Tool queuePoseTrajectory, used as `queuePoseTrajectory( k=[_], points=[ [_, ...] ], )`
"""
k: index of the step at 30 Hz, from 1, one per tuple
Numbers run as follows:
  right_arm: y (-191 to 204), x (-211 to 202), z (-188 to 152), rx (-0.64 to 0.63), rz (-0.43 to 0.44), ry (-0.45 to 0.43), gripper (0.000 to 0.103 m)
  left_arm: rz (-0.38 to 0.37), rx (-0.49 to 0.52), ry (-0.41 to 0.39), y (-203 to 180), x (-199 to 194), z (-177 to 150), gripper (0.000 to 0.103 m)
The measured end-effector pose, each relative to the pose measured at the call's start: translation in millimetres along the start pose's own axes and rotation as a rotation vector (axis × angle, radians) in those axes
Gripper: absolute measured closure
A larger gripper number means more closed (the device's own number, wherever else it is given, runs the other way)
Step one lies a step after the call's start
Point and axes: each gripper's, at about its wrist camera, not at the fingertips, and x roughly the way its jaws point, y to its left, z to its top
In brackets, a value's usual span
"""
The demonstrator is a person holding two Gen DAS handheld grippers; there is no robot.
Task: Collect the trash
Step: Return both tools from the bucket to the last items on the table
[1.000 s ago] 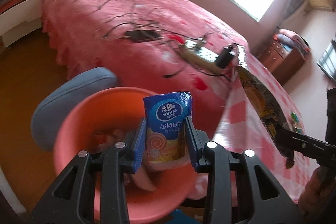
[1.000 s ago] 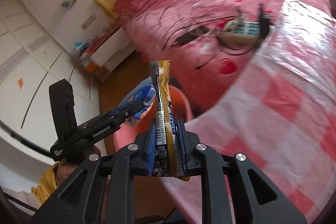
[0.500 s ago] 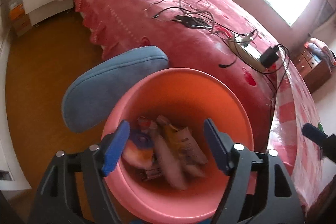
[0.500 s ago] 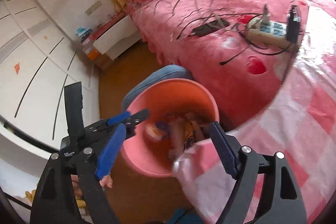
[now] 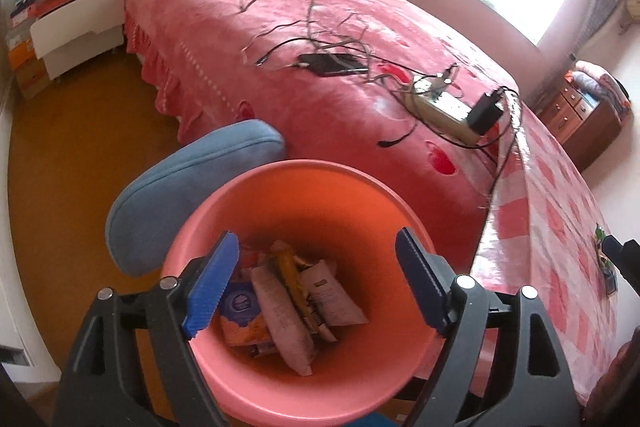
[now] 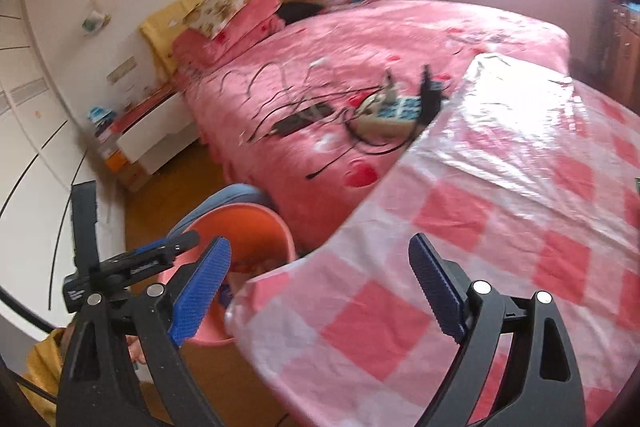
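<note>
A pink-orange trash bin (image 5: pixel 304 187) stands on the floor between the bed and the table. It holds several wrappers (image 5: pixel 288 299), among them the blue Vinda tissue pack (image 5: pixel 240 307). My left gripper (image 5: pixel 316 283) hangs open and empty right over the bin's mouth. My right gripper (image 6: pixel 316 291) is open and empty above the near corner of the checkered table (image 6: pixel 500 211). The bin also shows in the right wrist view (image 6: pixel 244 223), with the left gripper's side (image 6: pixel 132 263) over it.
A blue chair cushion (image 5: pixel 188 195) touches the bin's left side. The pink bed (image 5: pixel 320 39) carries cables, a phone (image 5: pixel 332 64) and a power strip (image 5: pixel 440 107). A small item (image 5: pixel 600 239) lies on the table's far right. A wooden dresser (image 5: pixel 588 115) stands at the back.
Both grippers opened and dropped their loads into the bin: the left its tissue pack, the right its coffee-stick wrapper. The right gripper then swung right, from over the bin to over the table.
</note>
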Motion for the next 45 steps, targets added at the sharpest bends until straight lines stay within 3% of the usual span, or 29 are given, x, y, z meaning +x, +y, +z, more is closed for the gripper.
queuePoseTrajectory(
  k=[12,45],
  points=[
    [-29.4,-33.0,-19.4,0.022,-0.079,-0.097,0.01,0.002,0.124,-0.019,-62.5,-8.2,4.8,0.02],
    [-122.5,-96.9,-45.4,0.223,-0.118,-0.239,0.008,-0.01,0.377,-0.056,-193.2,-22.9,-12.4,0.015]
  ],
)
